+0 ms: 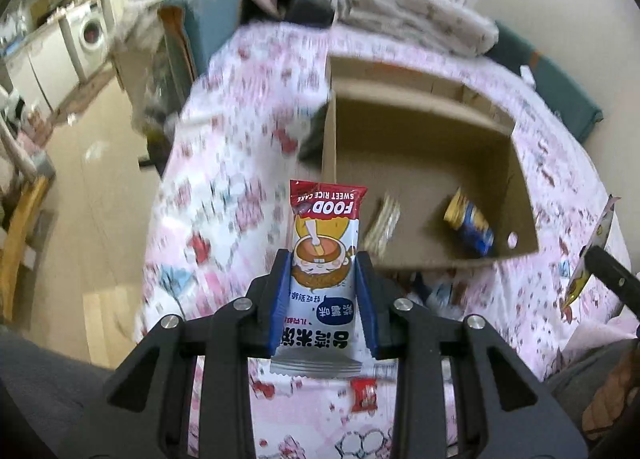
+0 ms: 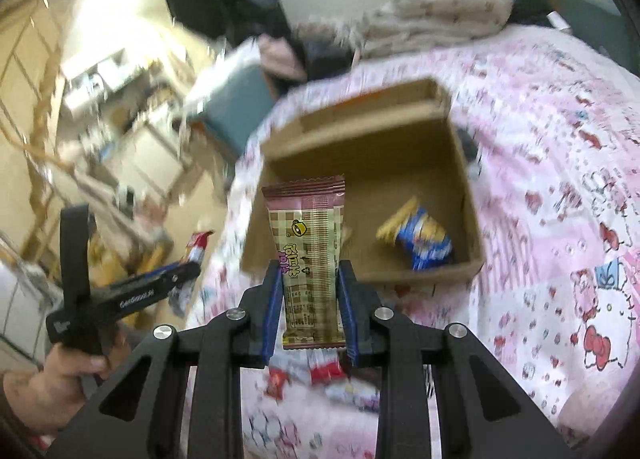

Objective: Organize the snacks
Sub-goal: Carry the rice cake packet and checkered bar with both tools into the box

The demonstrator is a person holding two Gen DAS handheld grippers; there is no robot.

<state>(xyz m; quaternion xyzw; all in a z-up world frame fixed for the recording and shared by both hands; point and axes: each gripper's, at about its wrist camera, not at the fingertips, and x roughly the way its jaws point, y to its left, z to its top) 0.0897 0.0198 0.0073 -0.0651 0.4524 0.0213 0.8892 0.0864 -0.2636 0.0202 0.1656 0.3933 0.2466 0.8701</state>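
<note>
The left tool [image 1: 322, 283] is clamped on a white and red sweet rice cake packet [image 1: 324, 259] at centre frame, and the right tool [image 2: 310, 299] on a brown checkered snack bar wrapper [image 2: 310, 251], both raised before the open cardboard box [image 1: 520, 187] on the pink patterned bed cover [image 1: 224, 187]. Each slick wrapper is pinched by its lower half, so it could slide or swivel out. With both heading for the same box, the tools could also collide or drop a packet outside the rim.

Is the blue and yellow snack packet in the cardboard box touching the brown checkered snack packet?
Apart. The right wrist view shows the brown checkered snack packet clamped in the right hand-held gripper, above the cardboard box, while the blue and yellow snack packet lies inside.
</note>
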